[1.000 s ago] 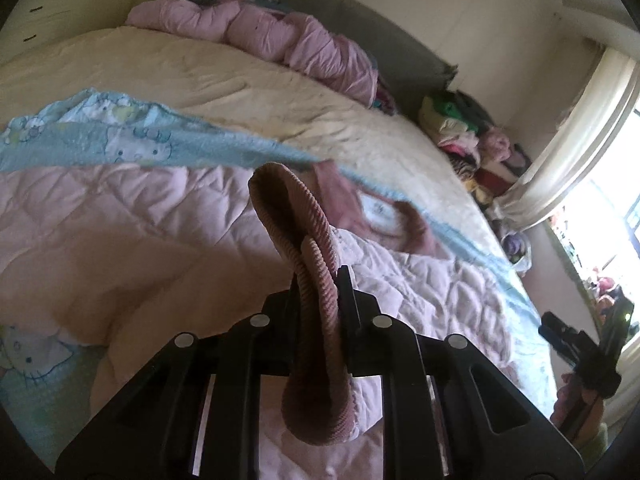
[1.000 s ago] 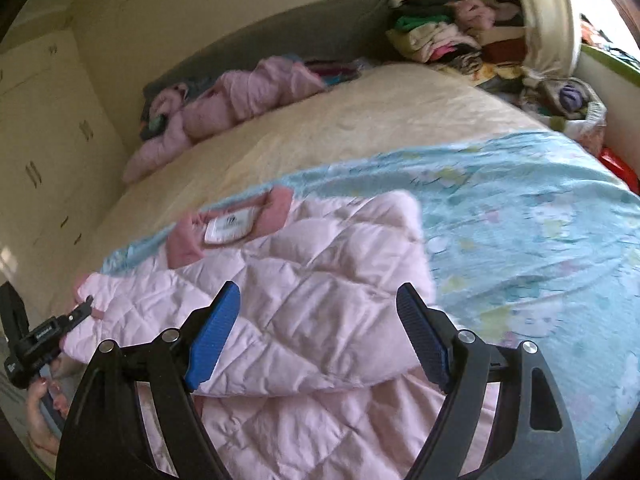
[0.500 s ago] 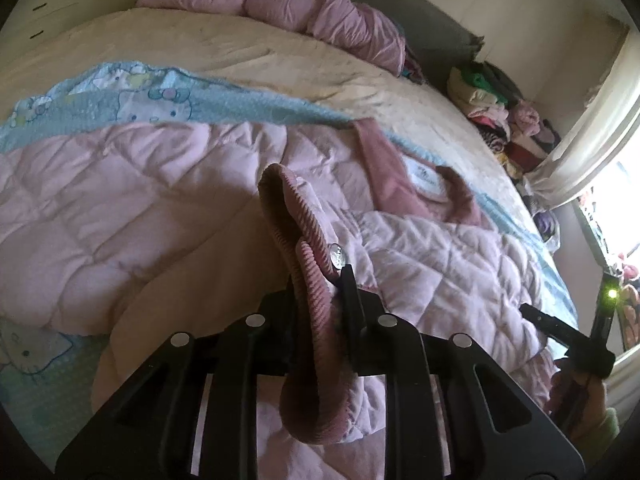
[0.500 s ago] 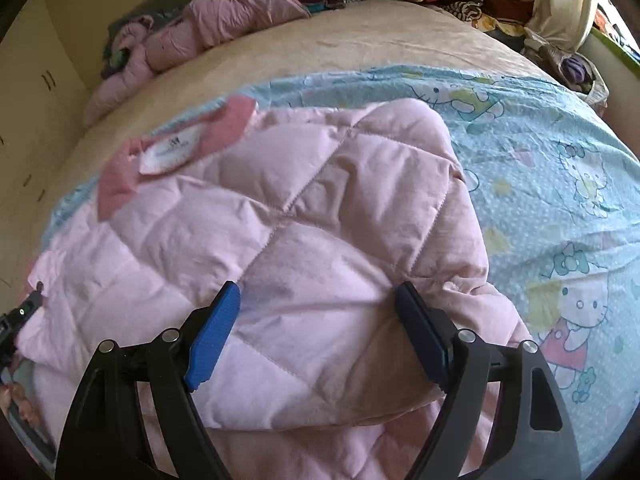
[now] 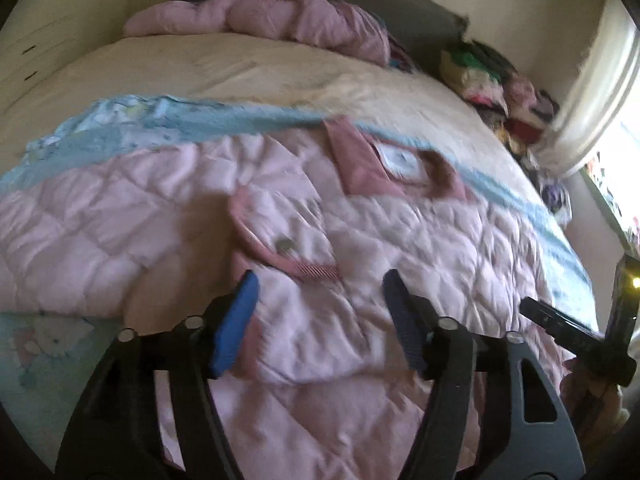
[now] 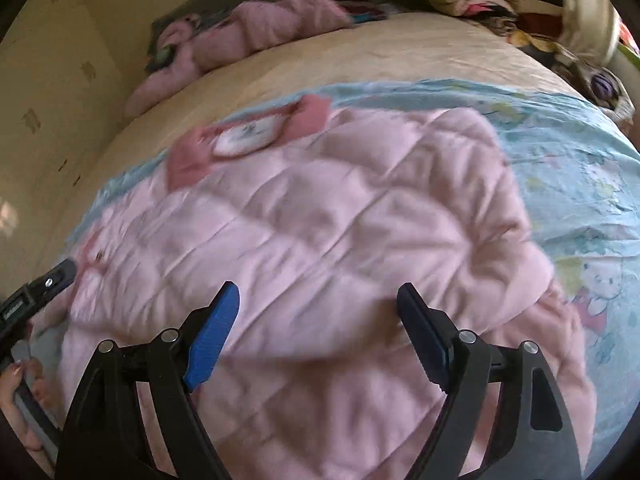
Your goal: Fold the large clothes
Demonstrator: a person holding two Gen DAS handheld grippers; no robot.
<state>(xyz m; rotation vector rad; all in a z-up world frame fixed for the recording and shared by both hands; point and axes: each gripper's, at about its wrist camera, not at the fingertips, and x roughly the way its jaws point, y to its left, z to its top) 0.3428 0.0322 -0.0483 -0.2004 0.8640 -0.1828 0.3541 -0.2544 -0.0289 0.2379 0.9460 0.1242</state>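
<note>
Bed bears pink jacket

Left black plastic tongs and right black plastic tongs: blue pads, silver screws at pivots. Painted fingernails, probably; blurred.

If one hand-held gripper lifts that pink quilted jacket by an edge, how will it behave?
The pink quilted jacket would probably flop and drape: it already lies creased and folded over itself. Its puffy quilting suggests it is light for its bulk. A folded sleeve may well slide open.
</note>
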